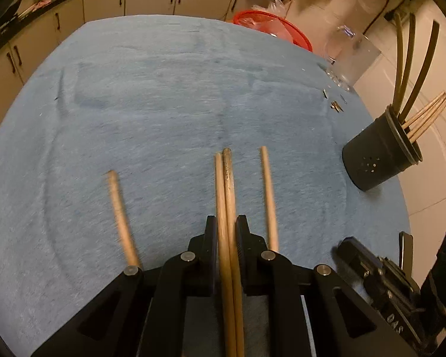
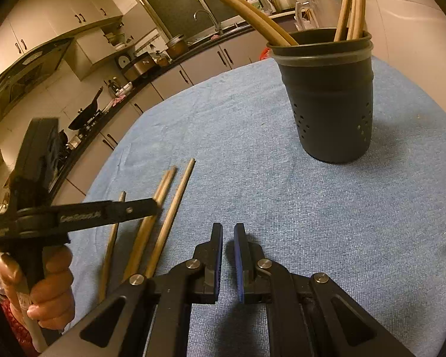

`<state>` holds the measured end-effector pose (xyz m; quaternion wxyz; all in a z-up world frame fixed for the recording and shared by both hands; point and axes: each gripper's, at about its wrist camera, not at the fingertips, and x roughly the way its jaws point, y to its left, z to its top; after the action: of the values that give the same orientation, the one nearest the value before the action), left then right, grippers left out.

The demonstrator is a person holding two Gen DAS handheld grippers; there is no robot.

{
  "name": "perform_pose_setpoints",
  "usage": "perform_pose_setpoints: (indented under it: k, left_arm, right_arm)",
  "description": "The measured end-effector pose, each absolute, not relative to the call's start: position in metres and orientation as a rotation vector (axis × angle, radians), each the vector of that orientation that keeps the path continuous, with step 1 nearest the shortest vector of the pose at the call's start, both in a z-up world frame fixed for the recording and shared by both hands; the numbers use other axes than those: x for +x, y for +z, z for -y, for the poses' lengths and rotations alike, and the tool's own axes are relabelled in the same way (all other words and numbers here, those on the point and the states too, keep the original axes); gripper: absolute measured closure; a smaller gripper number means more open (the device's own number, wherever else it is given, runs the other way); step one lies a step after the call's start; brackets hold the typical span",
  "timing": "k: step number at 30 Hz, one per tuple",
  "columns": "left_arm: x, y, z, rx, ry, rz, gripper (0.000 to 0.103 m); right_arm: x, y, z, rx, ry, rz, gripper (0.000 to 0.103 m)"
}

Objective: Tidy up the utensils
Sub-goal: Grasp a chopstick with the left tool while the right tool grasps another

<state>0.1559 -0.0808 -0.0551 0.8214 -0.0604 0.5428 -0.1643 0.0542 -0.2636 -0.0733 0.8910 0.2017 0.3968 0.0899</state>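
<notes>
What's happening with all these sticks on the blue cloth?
A person is sorting chopsticks into a dark holder using two hand-held grippers. The left gripper straddles a pair of chopsticks lying on the blue cloth; two more lie beside it. The right gripper waits nearby, shut and empty.

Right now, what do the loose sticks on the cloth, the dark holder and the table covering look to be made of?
The chopsticks look like pale wood or bamboo, matte, one with a dark-speckled shaft. The utensil holder looks like moulded dark plastic with a smooth dull sheen and punched drain holes, though coated metal is possible. The blue cloth looks like napped terry or fleece fabric, with brushed streaks.
</notes>
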Motion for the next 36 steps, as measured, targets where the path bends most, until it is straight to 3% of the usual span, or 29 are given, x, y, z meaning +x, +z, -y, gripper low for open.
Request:
perform_pose_setpoints:
  k: [10,22,24,28,36]
  left_arm:
    - [0.170,-0.054,0.065,-0.199,-0.350,-1.162,0.089]
    - [0.194,-0.057,0.097,-0.038,-0.279,-1.142,0.091]
    - [0.190,-0.057,0.101,0.003,-0.245,-1.128,0.097]
    - [0.175,-0.054,0.090,-0.044,-0.276,-1.124,0.097]
    - [0.132,0.002,0.032,-0.150,-0.282,-0.969,0.097]
  right_arm:
    - [0.057,-0.074,0.263,0.417,0.197,-0.827,0.094]
    - [0.059,-0.076,0.264,0.414,0.206,-0.836,0.094]
    - [0.059,-0.076,0.264,0.415,0.205,-0.834,0.094]
    - [0.060,-0.077,0.265,0.416,0.197,-0.841,0.094]
    - [0.064,-0.043,0.257,0.394,0.245,-0.873,0.094]
